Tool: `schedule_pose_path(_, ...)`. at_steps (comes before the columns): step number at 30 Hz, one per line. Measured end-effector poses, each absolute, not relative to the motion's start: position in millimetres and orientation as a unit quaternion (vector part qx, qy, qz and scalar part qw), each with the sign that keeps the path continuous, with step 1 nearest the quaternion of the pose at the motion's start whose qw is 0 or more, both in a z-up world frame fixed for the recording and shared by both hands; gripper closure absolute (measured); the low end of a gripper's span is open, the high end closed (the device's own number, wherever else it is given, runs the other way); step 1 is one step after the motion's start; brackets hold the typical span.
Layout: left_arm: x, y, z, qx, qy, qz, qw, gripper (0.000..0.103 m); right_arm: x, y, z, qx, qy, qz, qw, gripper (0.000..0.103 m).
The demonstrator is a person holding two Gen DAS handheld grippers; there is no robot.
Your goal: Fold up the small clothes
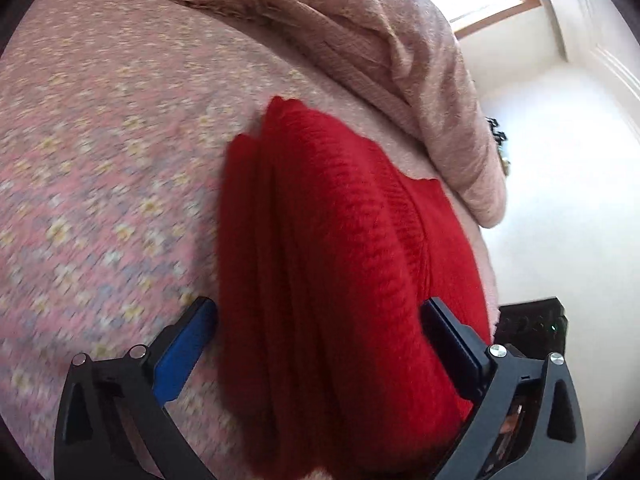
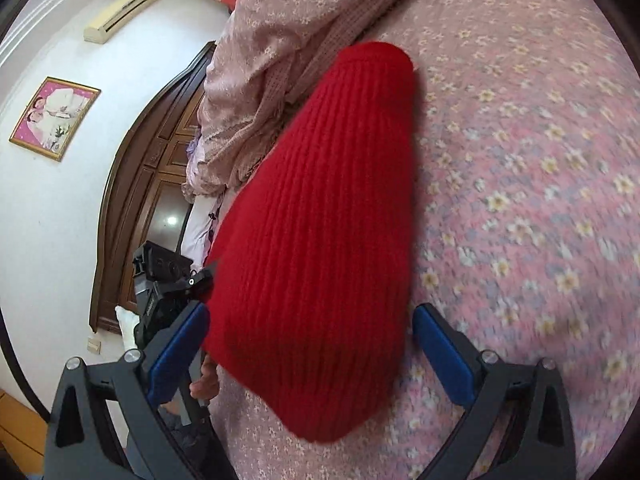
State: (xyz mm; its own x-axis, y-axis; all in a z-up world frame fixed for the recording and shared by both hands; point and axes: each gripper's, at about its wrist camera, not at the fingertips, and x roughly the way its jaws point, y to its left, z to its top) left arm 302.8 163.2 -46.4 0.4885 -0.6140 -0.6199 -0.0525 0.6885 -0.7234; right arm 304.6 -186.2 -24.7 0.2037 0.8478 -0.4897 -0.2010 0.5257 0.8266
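A red rib-knit garment [image 1: 320, 220] lies folded into a long narrow shape on the pink floral bed sheet [image 1: 100, 160]. My left gripper [image 1: 320, 316] is open wide, astride the near end of the garment, one blue-padded finger [image 1: 188, 344] on each side. In the right wrist view the same red garment [image 2: 328, 200] runs away from me toward a rounded far end. My right gripper [image 2: 310, 320] is open wide too and straddles its near end, with its pads [image 2: 444, 352] beside the knit, not pressing it.
A bunched pinkish blanket [image 1: 400, 40] lies just behind the garment, seen as a floral quilt [image 2: 272, 60] in the right view. The bed edge drops to a pale floor [image 1: 560, 200]. A dark wooden headboard [image 2: 152, 168], a person's hand [image 2: 204, 380] and the other tool's black body [image 2: 160, 276] are at left.
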Motion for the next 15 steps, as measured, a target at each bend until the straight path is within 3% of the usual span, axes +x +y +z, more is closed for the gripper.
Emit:
schedule_pose_path(10, 317, 144, -46, -0.345, 0.486, -0.218, 0.773, 0.010, 350, -165, -33, 0.341, 0.519, 0.403, 0.672, 0.000)
schedule_pose_path(11, 315, 147, -46, -0.346, 0.485, -0.218, 0.773, 0.015, 351, -164, -33, 0.340, 0.522, 0.405, 0.670, 0.000)
schedule_pose_path(12, 316, 146, -46, -0.347, 0.484, -0.218, 0.773, 0.030, 352, -162, -33, 0.337, 0.523, 0.406, 0.669, 0.000)
schedule_pose_path(13, 316, 145, -47, -0.353, 0.483, -0.221, 0.770, 0.036, 352, -159, -32, 0.329, 0.526, 0.408, 0.670, 0.000)
schedule_pose_path(14, 315, 151, -50, -0.368, 0.480, -0.229, 0.762, 0.043, 350, -155, -30, 0.315, 0.529, 0.410, 0.673, 0.005)
schedule_pose_path(15, 316, 151, -51, -0.381, 0.477, -0.233, 0.757, 0.047, 349, -152, -30, 0.304, 0.533, 0.409, 0.675, 0.022)
